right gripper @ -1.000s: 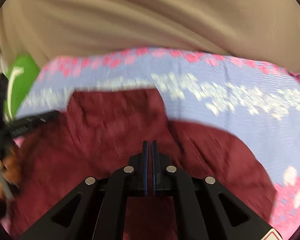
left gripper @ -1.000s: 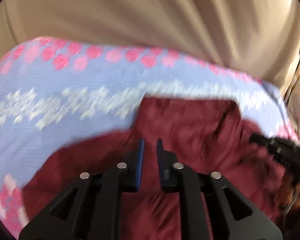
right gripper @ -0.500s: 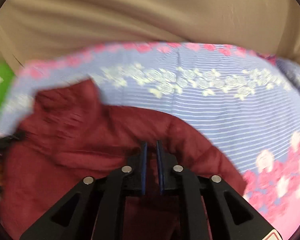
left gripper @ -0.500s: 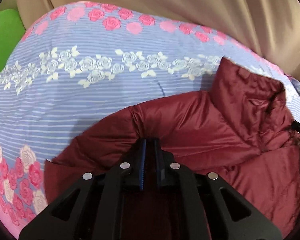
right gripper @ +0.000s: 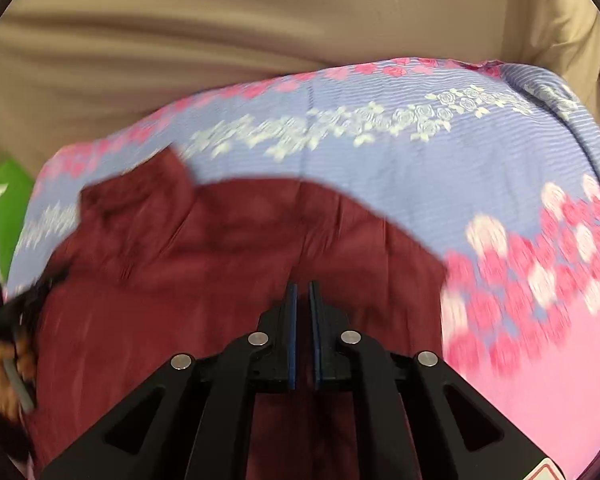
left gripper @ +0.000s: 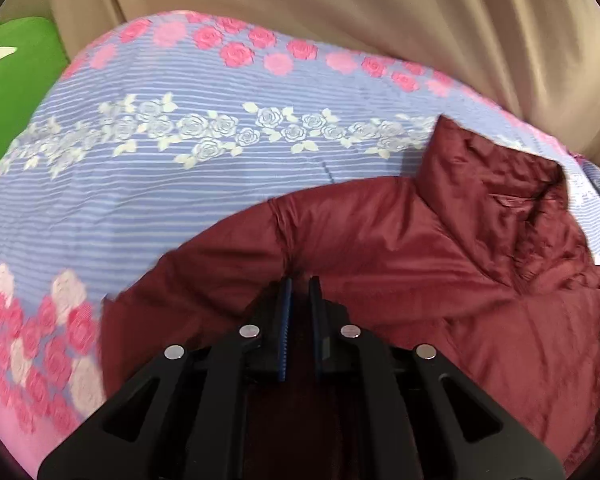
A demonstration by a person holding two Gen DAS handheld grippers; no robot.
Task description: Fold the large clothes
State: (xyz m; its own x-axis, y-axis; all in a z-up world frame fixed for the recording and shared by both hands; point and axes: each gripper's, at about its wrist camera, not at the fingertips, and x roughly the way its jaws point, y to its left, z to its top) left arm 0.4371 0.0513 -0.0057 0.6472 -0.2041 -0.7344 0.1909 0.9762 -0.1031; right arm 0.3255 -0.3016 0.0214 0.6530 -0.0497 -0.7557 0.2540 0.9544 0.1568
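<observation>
A dark red padded jacket (left gripper: 440, 264) lies on a flowered bedsheet (left gripper: 180, 184), its stand-up collar (left gripper: 496, 180) pointing to the far side. My left gripper (left gripper: 299, 284) is shut on the jacket's fabric near the left shoulder seam. In the right wrist view the jacket (right gripper: 220, 256) fills the lower left, with its collar (right gripper: 140, 196) at the left. My right gripper (right gripper: 302, 286) is shut on the jacket near its right shoulder. The left gripper and the hand holding it (right gripper: 8, 320) show at the left edge of the right wrist view.
The sheet (right gripper: 440, 168) is blue-striped with white and pink roses. A beige curtain (left gripper: 380, 20) hangs behind the bed. A green cushion (left gripper: 12, 80) lies at the far left.
Both grippers have moved outward from the jacket's middle to its shoulders. The fabric now bunches between the jaws on each side. The collar has shifted away from each view's centre.
</observation>
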